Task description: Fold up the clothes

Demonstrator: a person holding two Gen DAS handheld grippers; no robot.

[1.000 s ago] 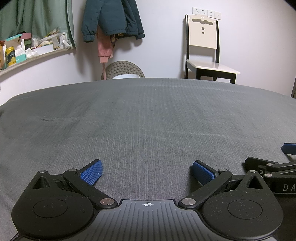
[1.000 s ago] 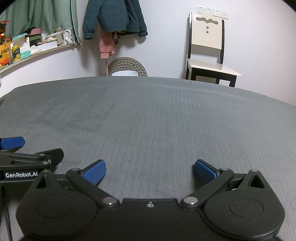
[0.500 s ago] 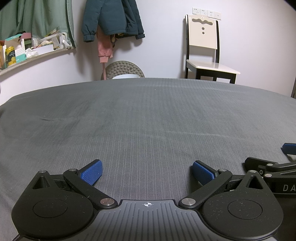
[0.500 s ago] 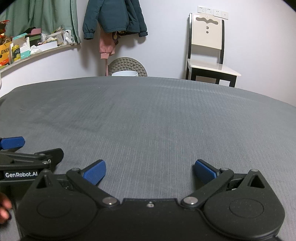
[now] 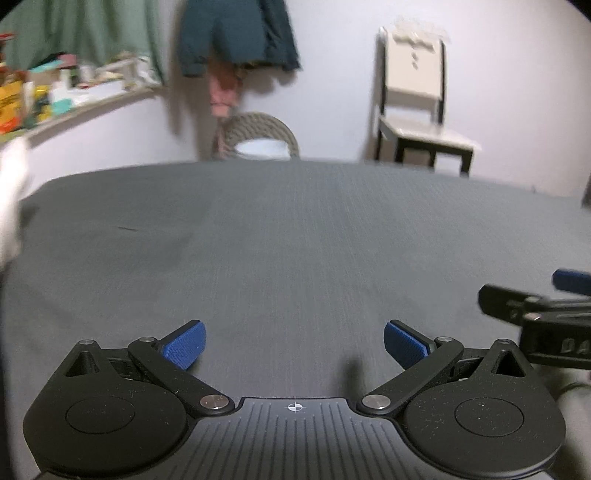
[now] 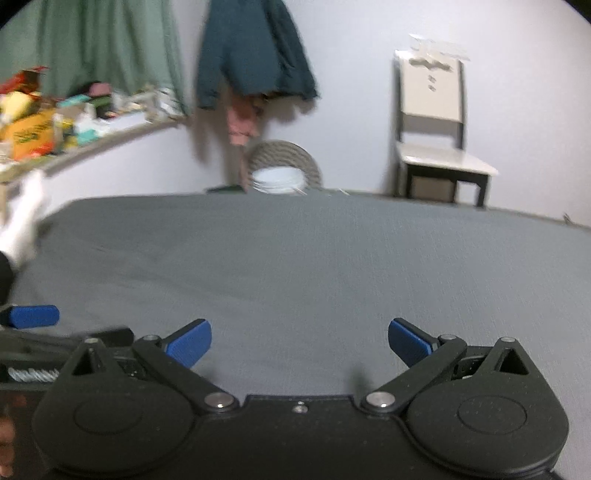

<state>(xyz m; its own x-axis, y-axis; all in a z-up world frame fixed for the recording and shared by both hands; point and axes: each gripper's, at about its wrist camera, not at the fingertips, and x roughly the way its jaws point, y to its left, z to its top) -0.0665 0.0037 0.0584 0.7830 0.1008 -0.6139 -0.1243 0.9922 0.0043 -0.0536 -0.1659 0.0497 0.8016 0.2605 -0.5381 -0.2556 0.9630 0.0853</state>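
From the left wrist view, the left gripper is hanging low over the grey bed cover, its blue pads spread wide with nothing between them. The right gripper is showing just off to its right side, also close above the cover. No garment is lying anywhere on the cover ahead of the left gripper. A white, smeared shape is sitting at the cover's far left edge; it may be a piece of clothing, but the blur is too heavy to be sure. Beyond the cover a chair is standing against the wall, and a dark jacket is hanging well to the left of it.

From the right wrist view, the right gripper is likewise released, pads wide apart and empty. The left gripper is sitting just beside it on the left. The same white shape is showing at the cover's left edge, well apart from both grippers.

Judging by this, the folding is not yet begun: nothing is being held, nothing is spread out, no folded stack is in sight. Fetching a garment onto the cover looks to be the whole job still ahead.
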